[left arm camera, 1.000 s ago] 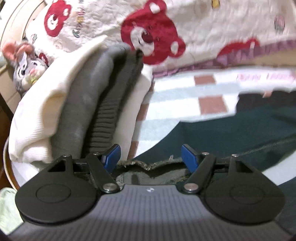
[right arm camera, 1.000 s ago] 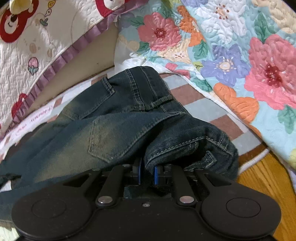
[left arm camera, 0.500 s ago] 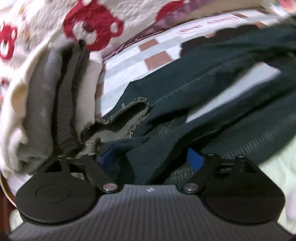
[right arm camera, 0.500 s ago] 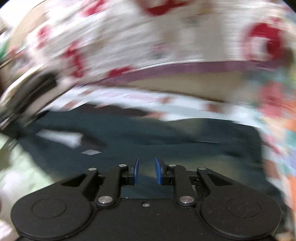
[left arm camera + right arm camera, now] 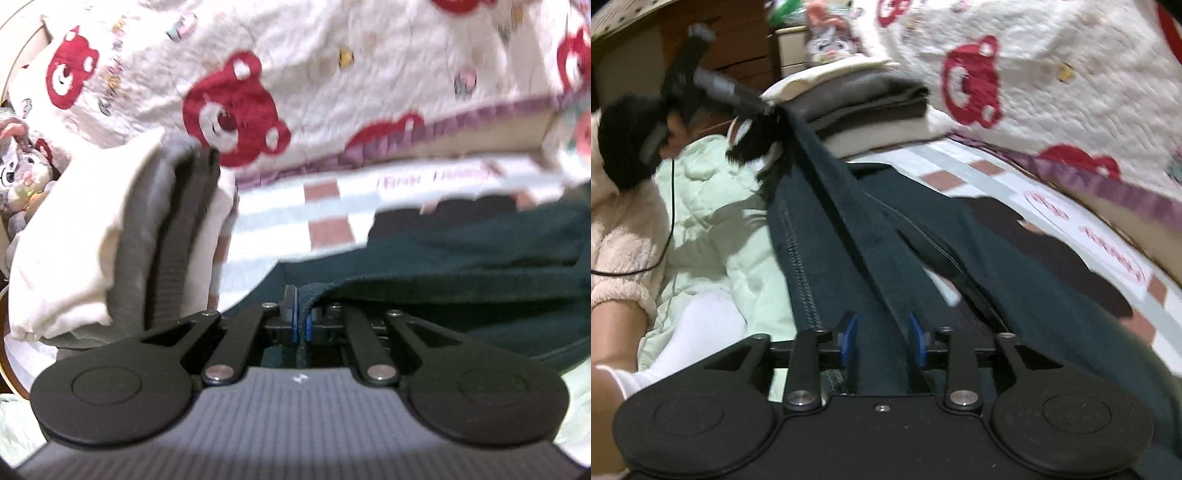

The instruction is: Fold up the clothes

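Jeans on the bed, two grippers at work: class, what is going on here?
A person is folding dark jeans on a bed with a gripper in each hand. The left gripper is shut on an edge of the jeans and holds that end up beside a stack of folded clothes. The right gripper has a strip of denim between its opening jaws, no longer pinched.
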A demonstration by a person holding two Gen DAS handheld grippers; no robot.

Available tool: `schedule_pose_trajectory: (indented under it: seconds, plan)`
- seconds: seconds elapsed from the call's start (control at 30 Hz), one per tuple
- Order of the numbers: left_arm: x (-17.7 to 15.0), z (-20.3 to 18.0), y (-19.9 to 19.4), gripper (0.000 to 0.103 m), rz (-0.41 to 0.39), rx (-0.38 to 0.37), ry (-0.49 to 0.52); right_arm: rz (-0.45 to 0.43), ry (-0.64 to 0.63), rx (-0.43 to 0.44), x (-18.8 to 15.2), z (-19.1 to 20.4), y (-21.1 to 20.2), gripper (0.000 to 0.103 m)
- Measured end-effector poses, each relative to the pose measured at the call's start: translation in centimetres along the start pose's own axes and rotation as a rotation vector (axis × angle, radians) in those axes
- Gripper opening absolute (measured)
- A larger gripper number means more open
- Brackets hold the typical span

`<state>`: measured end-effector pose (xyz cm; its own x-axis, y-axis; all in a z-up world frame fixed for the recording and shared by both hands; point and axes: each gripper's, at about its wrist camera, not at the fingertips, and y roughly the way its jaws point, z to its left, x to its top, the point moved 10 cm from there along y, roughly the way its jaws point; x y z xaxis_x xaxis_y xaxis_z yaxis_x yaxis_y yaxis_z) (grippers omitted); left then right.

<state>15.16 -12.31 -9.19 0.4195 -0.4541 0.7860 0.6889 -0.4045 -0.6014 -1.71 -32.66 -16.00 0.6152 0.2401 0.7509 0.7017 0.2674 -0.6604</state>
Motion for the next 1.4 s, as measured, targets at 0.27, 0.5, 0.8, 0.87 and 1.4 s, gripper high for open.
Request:
schedule_pose_trajectory:
  seconds: [0.27, 0.5, 0.8, 0.87, 1.4]
  plan:
    - [1.7, 0.0, -4.5, 0.004, -0.045, -0.030, -0.024, -0.086, -0.136, -0.098, 2.4, 1.1, 0.0, 0.033]
    - [0.9, 2.0, -5.5, 0.006, -0.027, 0.034, -0.025, -0.118, -0.034, 0.094, 4.5, 2.6, -2.5, 0.004]
    - [-5.5, 7.5, -7.1, 0.046, 0.132, 0.245, -0.069, 0.003, 0.322, 0.447, 1.4, 5.1, -3.2, 0.005]
    - [-7.8, 8.0, -7.1, 0.048, 0.204, 0.179, -0.260, 0.038, 0.342, 0.471, 0.7, 5.7, -2.0, 0.005]
    - [-9.0, 1.5, -7.2, 0.073, 0.189, -0.161, -0.749, 0.061, 0.467, 0.520, -1.4, 5.9, -0.1, 0.005]
